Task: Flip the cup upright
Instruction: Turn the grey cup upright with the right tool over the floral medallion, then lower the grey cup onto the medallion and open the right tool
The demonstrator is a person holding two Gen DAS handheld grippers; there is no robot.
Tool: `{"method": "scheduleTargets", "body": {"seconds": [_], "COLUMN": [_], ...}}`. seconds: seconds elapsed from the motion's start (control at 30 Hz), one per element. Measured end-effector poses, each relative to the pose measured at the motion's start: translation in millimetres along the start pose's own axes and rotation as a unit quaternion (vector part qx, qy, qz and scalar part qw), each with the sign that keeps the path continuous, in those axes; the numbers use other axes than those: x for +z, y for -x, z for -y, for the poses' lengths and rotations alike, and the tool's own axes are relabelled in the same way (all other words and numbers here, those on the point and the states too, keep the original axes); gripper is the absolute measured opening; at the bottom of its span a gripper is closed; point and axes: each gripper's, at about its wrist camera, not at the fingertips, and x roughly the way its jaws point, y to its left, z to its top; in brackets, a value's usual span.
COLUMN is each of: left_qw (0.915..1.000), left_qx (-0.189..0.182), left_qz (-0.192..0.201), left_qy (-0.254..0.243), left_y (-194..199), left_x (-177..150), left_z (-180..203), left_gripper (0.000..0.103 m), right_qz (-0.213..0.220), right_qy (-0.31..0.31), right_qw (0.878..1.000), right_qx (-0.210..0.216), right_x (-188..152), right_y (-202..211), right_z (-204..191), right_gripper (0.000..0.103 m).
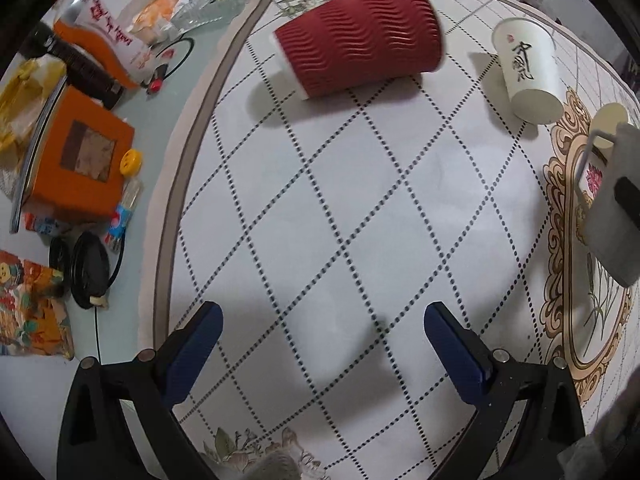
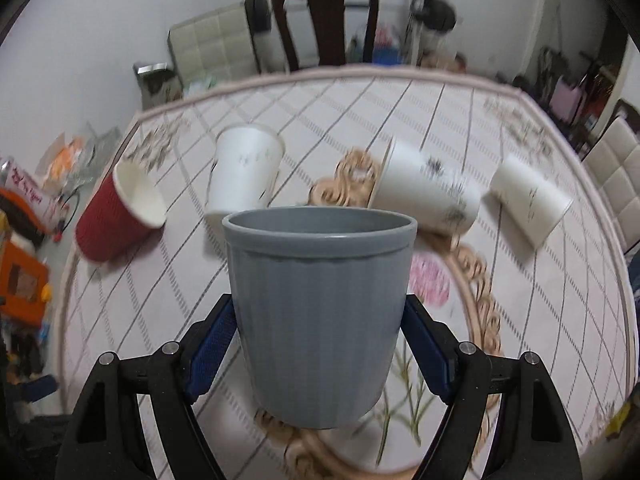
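Observation:
My right gripper (image 2: 320,340) is shut on a grey ribbed cup (image 2: 320,312), held upright, mouth up, above the table; the cup also shows at the right edge of the left wrist view (image 1: 616,200). My left gripper (image 1: 320,344) is open and empty over the patterned tablecloth (image 1: 320,208). A red ripple paper cup (image 1: 360,36) lies on its side ahead of it, also seen in the right wrist view (image 2: 116,216). White paper cups lie on their sides: one (image 1: 528,70) (image 2: 244,176), another (image 2: 428,192) and a third (image 2: 528,204).
Left of the cloth lie an orange box (image 1: 76,160), black lids (image 1: 88,276), packets and a glass dish (image 1: 216,0). A dark chair (image 2: 326,24) and padded seats stand beyond the table's far edge.

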Motion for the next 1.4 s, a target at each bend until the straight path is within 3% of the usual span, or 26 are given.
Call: {"method": "scheduleTargets", "body": {"seconds": [0.23,0.53,0.83,1.0,1.23,1.4], "left_qw": [0.9998,0.9985,0.9969,0.9952,0.9897,0.9808], "left_qx": [0.002,0.003,-0.013,-0.023,-0.029,-0.027], "left_qz": [0.007,0.015,0.040,0.067,0.133,0.191], "left_qy": [-0.020,-0.052,-0.067,-0.067,-0.043,-0.030], "left_y": [6.9,14.2,41.0,80.0,164.5,238.0], "left_x": [-9.2,-28.4,-54.8,-72.9,-98.7,-124.5], "left_z": [10.1,17.1,33.3,43.3,44.0,41.9], "left_gripper": [0.103,0.103,0.103,0.103,0.103,0.103], "right_qz": [0.043,-0.003,-0.004,0.007,0.021,0.032], "right_qy": [0.019,0.010,-0.001,-0.006,-0.005,-0.001], "right_qw": [0.999,1.000,0.999,0.998,0.997,0.997], "right_qx": [-0.022,-0.021,-0.041,-0.064,-0.077,-0.076], "right_x": [-22.9,-53.1,-78.4,-80.7,-74.6,-68.8], "right_y": [-2.8,6.4,52.5,94.2,167.4,239.3], "right_z": [-4.8,3.1,20.1,39.6,64.5,81.7], "right_gripper": [0.084,0.085,0.091,0.101,0.103,0.103]}}
